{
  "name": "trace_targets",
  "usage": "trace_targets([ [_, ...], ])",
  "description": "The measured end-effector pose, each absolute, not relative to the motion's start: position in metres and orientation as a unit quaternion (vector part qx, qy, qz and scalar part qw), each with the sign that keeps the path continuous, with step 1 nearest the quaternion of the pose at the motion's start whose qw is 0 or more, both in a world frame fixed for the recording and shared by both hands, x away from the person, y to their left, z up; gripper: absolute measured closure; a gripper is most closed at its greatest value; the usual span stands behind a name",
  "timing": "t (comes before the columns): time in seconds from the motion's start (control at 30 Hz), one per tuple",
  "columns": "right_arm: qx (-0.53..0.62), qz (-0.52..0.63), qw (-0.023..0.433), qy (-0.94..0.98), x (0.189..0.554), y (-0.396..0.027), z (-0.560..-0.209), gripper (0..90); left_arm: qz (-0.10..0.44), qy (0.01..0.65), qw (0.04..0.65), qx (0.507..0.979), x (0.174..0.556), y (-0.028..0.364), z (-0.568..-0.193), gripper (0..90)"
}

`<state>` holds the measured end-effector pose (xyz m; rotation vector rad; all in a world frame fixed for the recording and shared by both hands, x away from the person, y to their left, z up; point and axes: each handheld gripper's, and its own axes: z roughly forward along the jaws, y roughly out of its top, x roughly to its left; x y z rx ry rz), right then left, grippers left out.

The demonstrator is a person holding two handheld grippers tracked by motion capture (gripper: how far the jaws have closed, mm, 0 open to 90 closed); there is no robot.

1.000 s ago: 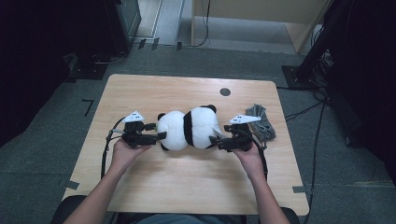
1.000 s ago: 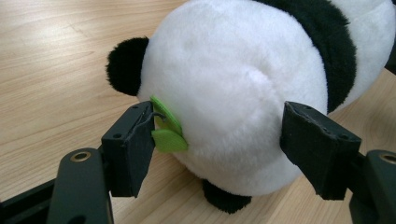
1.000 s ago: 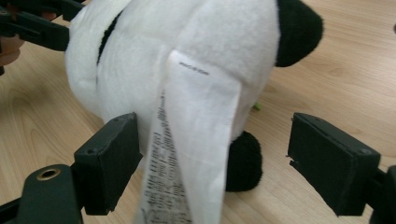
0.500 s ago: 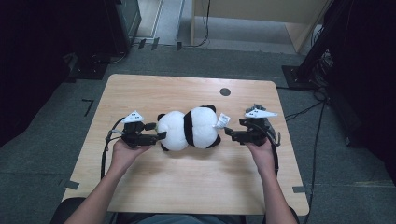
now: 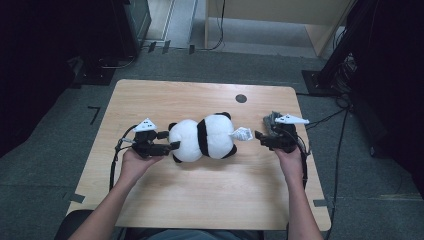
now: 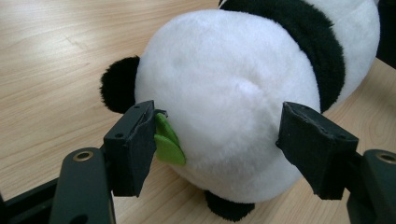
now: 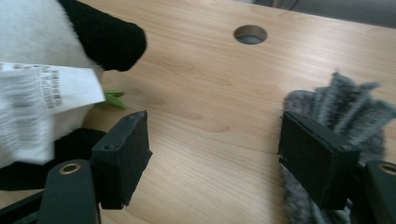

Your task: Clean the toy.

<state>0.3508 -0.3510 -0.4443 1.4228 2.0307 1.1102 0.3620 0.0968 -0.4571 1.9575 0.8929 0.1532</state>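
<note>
Plush panda (image 5: 205, 137) lying mid-table (image 5: 200, 200). Left gripper (image 5: 167, 140) at its head end. Right gripper (image 5: 260, 137) apart, beside grey cloth (image 5: 270, 120).

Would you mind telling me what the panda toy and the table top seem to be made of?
The panda toy looks like soft plush: short, matte black and white pile, rounded stuffed shape, sewn-in printed label. The table top looks like light wood or wood-look laminate: visible grain, smooth low-sheen surface; which one is unclear.
</note>
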Motion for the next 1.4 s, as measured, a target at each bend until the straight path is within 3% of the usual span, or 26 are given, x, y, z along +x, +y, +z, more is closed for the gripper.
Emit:
trace_targets([
  [0.3, 0.535, 0.393, 0.235, 0.710, 0.358, -0.377, -0.452, 27.0, 0.059, 0.363, 0.473, 0.800, 0.365, 0.096, -0.457, 28.7],
  [0.4, 0.561, 0.385, 0.217, 0.700, 0.364, -0.389, -0.452, 29.4, 0.061, 0.360, 0.474, 0.801, 0.365, 0.096, -0.457, 28.9],
  [0.63, 0.575, 0.355, 0.231, 0.700, 0.380, -0.407, -0.463, 26.0, 0.059, 0.361, 0.476, 0.800, 0.366, 0.096, -0.459, 28.9],
  [0.73, 0.562, 0.362, 0.209, 0.714, 0.387, -0.410, -0.474, 19.8, 0.057, 0.361, 0.477, 0.800, 0.366, 0.096, -0.459, 28.8],
  [1.03, 0.573, 0.345, 0.165, 0.725, 0.397, -0.408, -0.501, 18.3, 0.051, 0.361, 0.483, 0.796, 0.366, 0.097, -0.463, 28.5],
  [1.23, 0.576, 0.319, 0.192, 0.728, 0.398, -0.402, -0.506, 23.8, 0.051, 0.359, 0.488, 0.794, 0.367, 0.098, -0.467, 27.2],
  [1.4, 0.570, 0.310, 0.225, 0.727, 0.394, -0.402, -0.510, 35.5, 0.053, 0.355, 0.497, 0.790, 0.367, 0.098, -0.469, 26.5],
])
